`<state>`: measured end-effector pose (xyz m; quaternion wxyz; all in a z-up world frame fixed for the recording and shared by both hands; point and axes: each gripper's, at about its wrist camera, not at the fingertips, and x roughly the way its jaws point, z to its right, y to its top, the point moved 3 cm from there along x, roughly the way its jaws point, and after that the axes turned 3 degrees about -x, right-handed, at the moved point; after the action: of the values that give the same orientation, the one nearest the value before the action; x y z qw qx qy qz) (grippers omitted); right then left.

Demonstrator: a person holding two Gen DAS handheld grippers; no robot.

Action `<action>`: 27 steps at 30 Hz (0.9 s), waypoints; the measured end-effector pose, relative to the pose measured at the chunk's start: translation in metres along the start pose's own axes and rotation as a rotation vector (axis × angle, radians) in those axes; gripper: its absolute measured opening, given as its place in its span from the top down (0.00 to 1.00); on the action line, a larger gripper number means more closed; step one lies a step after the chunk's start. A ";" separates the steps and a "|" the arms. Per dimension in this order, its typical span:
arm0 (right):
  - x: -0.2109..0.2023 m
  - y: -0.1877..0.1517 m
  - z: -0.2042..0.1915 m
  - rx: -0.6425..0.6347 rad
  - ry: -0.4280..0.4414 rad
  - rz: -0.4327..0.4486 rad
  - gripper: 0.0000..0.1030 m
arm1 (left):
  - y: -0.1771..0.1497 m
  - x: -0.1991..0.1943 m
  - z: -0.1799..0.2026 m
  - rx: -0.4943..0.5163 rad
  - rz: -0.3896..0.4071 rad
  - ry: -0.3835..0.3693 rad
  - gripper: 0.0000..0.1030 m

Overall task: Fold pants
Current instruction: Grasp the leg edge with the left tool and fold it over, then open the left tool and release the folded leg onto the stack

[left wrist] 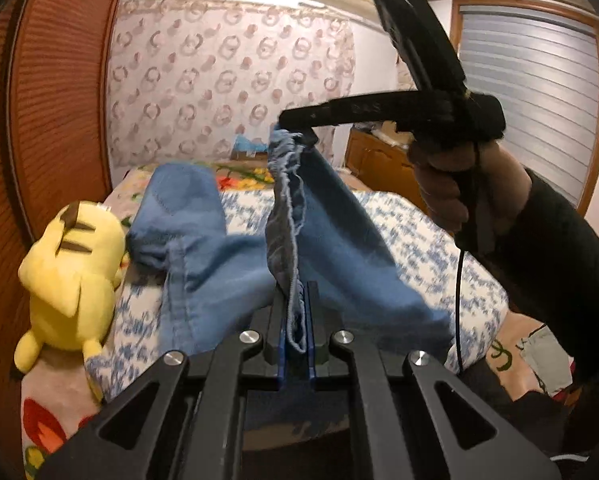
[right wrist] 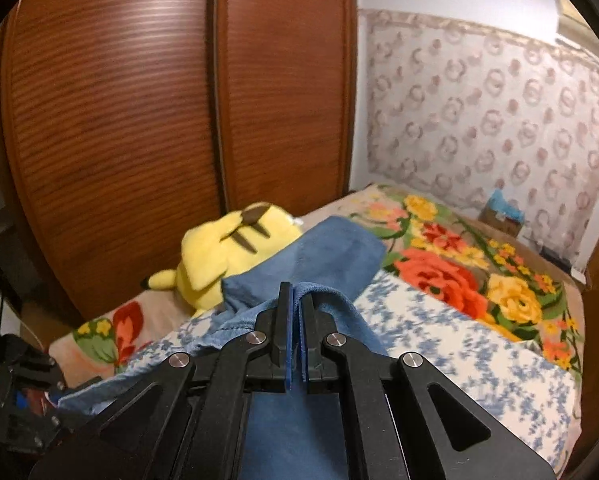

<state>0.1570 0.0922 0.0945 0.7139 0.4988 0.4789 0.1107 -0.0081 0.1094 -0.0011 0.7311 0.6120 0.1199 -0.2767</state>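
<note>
Blue pants (left wrist: 219, 256) hang lifted above the bed, held by their gathered waistband (left wrist: 287, 208). My left gripper (left wrist: 297, 312) is shut on one end of the waistband. My right gripper (left wrist: 295, 120) shows in the left wrist view, held in a hand, shut on the other end, higher and farther. In the right wrist view my right gripper (right wrist: 297, 304) is shut on the blue cloth (right wrist: 331, 256), which drapes down towards the bed. One pant leg (left wrist: 179, 200) trails onto the bed behind.
A yellow plush toy (left wrist: 73, 276) lies at the bed's left edge, also in the right wrist view (right wrist: 223, 252). The bed (left wrist: 419, 240) has a blue-white cover and floral blanket (right wrist: 459, 272). Wooden wardrobe doors (right wrist: 179, 120) stand to the left. A wooden cabinet (left wrist: 379, 160) stands beyond the bed.
</note>
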 end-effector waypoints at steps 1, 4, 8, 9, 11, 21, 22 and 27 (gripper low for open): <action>0.007 -0.003 -0.004 -0.002 0.008 -0.011 1.00 | -0.003 0.001 -0.003 -0.008 -0.007 0.003 0.96; 0.037 -0.008 -0.020 -0.016 0.028 -0.049 1.00 | -0.020 0.010 -0.020 -0.043 -0.048 0.027 0.95; 0.077 -0.017 -0.036 -0.027 0.036 -0.106 1.00 | -0.039 0.020 -0.038 -0.090 -0.094 0.058 0.95; 0.087 -0.020 -0.038 -0.027 0.034 -0.121 1.00 | -0.041 0.023 -0.042 -0.102 -0.103 0.061 0.95; 0.104 -0.025 -0.042 -0.029 0.029 -0.149 1.00 | -0.048 0.029 -0.048 -0.122 -0.125 0.066 0.93; 0.133 -0.043 -0.042 -0.002 0.009 -0.230 0.79 | -0.057 0.032 -0.058 -0.136 -0.143 0.097 0.59; 0.125 -0.040 -0.039 0.003 0.013 -0.212 0.69 | -0.055 0.031 -0.059 -0.137 -0.139 0.101 0.56; 0.086 -0.029 -0.009 0.041 -0.019 -0.145 0.56 | -0.049 0.029 -0.064 -0.143 -0.122 0.123 0.47</action>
<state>0.1847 0.1383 0.0211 0.7140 0.4784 0.5094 0.0440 -0.0015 0.1588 -0.0710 0.7459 0.5658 0.2208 -0.2732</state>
